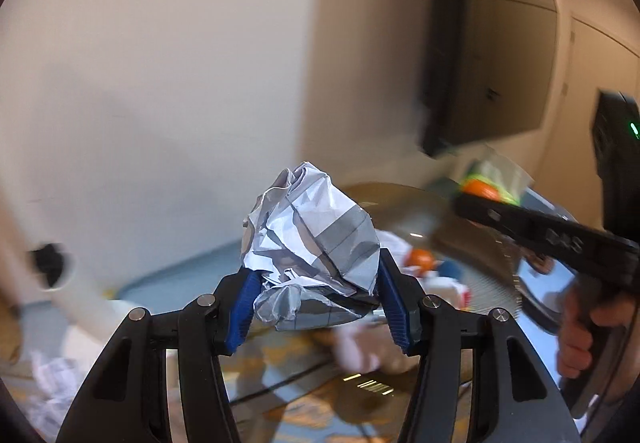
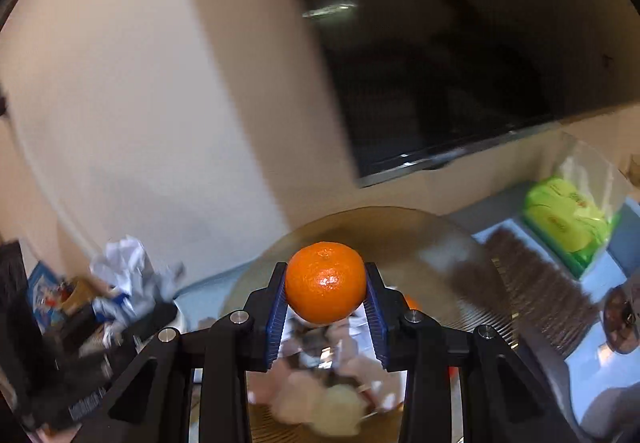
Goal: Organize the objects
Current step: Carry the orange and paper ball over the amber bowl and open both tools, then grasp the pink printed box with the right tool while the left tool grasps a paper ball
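So the left gripper (image 1: 316,295) is clamped on a crumpled paper ball (image 1: 312,239) at lower centre of its view, and the right gripper (image 2: 326,303) pinches an orange (image 2: 326,281) mid-frame. Behind both sits a blurry round glass table (image 2: 400,231), and a green pack (image 2: 568,219) lies far right.

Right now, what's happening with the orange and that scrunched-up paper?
A person is tidying up with a hand-held gripper in each hand. The left hand-held gripper is shut on a crumpled ball of white and grey paper, lifted up in the air. The right hand-held gripper is shut on a small round orange mandarin, held above a round glass tabletop. More crumpled paper and bits lie blurred underneath, so nothing has been put down yet.
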### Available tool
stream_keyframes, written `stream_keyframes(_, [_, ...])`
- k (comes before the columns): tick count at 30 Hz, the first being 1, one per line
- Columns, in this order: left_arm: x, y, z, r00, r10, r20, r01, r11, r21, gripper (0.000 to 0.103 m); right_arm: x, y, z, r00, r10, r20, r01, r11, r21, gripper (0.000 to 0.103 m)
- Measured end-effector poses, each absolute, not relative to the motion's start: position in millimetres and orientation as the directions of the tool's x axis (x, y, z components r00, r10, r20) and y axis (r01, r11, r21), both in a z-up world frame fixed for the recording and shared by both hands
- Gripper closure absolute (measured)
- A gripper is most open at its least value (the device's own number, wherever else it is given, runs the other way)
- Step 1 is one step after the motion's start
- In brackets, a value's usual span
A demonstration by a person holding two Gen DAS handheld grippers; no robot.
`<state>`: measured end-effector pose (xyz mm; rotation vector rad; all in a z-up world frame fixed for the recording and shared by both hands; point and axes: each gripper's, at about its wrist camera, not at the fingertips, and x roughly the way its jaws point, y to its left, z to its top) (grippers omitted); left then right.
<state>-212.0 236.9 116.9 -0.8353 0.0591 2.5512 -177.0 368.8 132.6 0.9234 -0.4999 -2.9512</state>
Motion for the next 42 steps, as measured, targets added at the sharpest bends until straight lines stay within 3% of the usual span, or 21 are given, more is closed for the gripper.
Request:
stream_keyframes(2, [-218,258,110,-0.691,0.425,-0.585,-0.46,-0.882,-0.097,0.05,-182,386,129,-0.818,-0.105,-0.566,-0.109,-0.937,0.331,0.067])
stream_keyframes(3, [-222,269,105,-0.682,0.424,-0.596,-0.469,-0.879,-0.089,0.045,-185,392,127,-0.814,-0.107,-0.57,-0.114,-0.934,0.339,0.066])
stream_keyframes(4, [-224,276,101,-0.671,0.426,-0.607,-0.477,-0.875,-0.086,0.038,-192,401,123,-0.797,-0.109,-0.594,-0.136,-0.926,0.352,0.042])
stream_keyframes(5, [-229,286,93,-0.63,0.444,-0.638,-0.504,-0.858,-0.1,0.0,-197,405,120,-0.776,-0.104,-0.623,-0.165,-0.919,0.358,0.0])
stream_keyframes(7, [-237,300,81,-0.55,0.476,-0.686,-0.557,-0.821,-0.124,0.001,-211,412,108,-0.716,-0.117,-0.688,-0.212,-0.902,0.375,0.0])
stream_keyframes(17, [-230,268,91,-0.585,0.479,-0.654,-0.517,-0.842,-0.154,0.001,-173,412,121,-0.75,-0.071,-0.658,-0.275,-0.871,0.408,0.0])
stream_keyframes(22, [-192,196,118,-0.638,0.436,-0.634,-0.469,-0.874,-0.129,0.001,-145,360,155,-0.777,-0.121,-0.617,-0.213,-0.873,0.439,0.0])
stream_keyframes(27, [-162,95,135,-0.703,0.311,-0.639,-0.365,-0.93,-0.052,0.0,-138,274,157,-0.766,-0.186,-0.616,-0.078,-0.923,0.376,0.0])
stream_keyframes(31, [-138,6,111,-0.699,0.205,-0.685,-0.267,-0.964,-0.016,0.001,-121,200,136,-0.738,-0.246,-0.628,0.038,-0.945,0.325,0.0])
stream_keyframes(35, [-100,-57,59,-0.63,0.201,-0.75,-0.249,-0.967,-0.049,0.001,-97,139,87,-0.682,-0.302,-0.667,0.135,-0.947,0.291,0.0])
stream_keyframes(42, [-57,-56,-1,-0.524,0.297,-0.798,-0.35,-0.929,-0.116,0.001,-87,76,21,-0.631,-0.254,-0.733,0.127,-0.966,0.226,0.0])
